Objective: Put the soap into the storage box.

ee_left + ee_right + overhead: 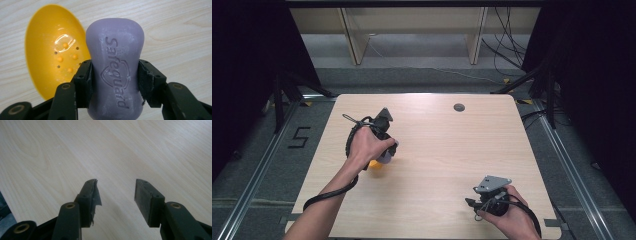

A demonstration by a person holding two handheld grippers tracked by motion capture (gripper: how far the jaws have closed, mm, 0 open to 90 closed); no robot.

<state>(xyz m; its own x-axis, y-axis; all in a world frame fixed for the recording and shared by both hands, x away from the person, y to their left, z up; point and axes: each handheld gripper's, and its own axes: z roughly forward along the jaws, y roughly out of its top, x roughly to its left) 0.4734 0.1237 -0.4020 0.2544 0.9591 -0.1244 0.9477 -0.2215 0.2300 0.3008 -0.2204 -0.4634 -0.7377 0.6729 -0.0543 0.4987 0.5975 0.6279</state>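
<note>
Lilac and waxy, the Safeguard soap bar sits clamped across its narrowed waist by the fingers of the left gripper, held just above or beside a yellow soap dish with drain holes and raised nubs. From the high view the left gripper works over the left half of the pale wood surface, the dish a sliver of yellow under the hand. I judge the bar stiff, moderately light and slippery, so the waist is the best hold: its flared ends resist sliding out. The right gripper rests near the front right edge, its fingers apart and holding nothing.
</note>
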